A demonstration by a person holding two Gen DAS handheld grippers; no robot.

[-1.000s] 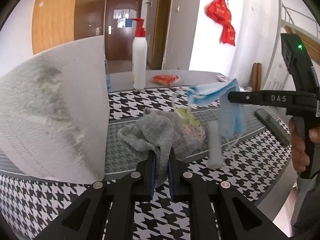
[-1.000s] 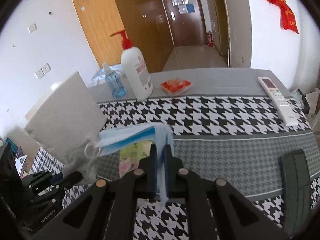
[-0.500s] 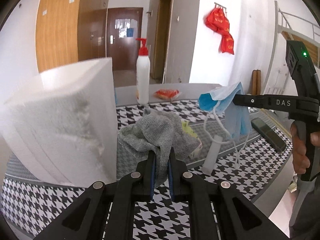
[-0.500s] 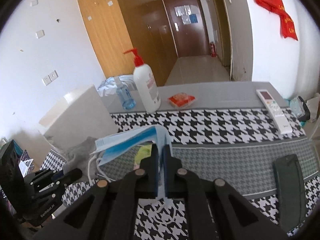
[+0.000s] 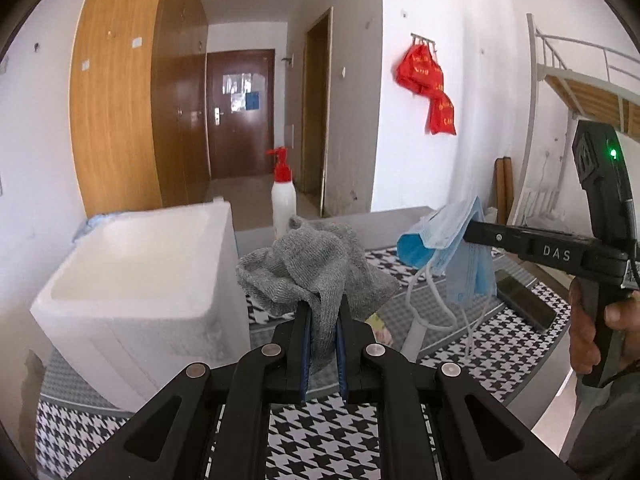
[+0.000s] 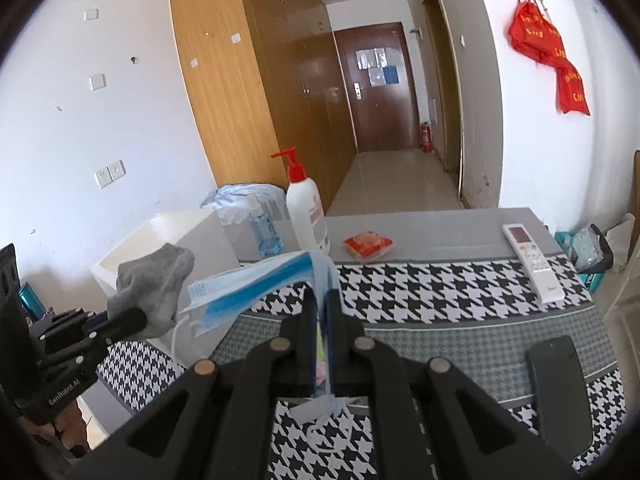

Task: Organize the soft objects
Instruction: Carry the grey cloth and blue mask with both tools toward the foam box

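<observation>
My left gripper (image 5: 322, 310) is shut on a grey knitted cloth (image 5: 316, 268) and holds it in the air beside the open white foam box (image 5: 136, 280). My right gripper (image 6: 320, 300) is shut on a blue face mask (image 6: 256, 284), lifted above the table, its ear loops hanging down. In the left wrist view the mask (image 5: 452, 248) hangs from the right gripper (image 5: 470, 230). In the right wrist view the grey cloth (image 6: 154, 288) and left gripper (image 6: 140, 318) are beside the foam box (image 6: 160, 232). A small floral cloth (image 5: 380, 326) lies on the table below.
On the houndstooth tablecloth (image 6: 440, 292) stand a pump bottle (image 6: 306, 216), a small blue bottle (image 6: 264, 232), a red packet (image 6: 368, 246), a white remote (image 6: 532, 260) and a black phone (image 6: 560, 384). A white tube (image 5: 414, 332) stands below the mask.
Both grippers rose with their loads. The cloth came off the table, and the foam box's open top is now in view from above.
</observation>
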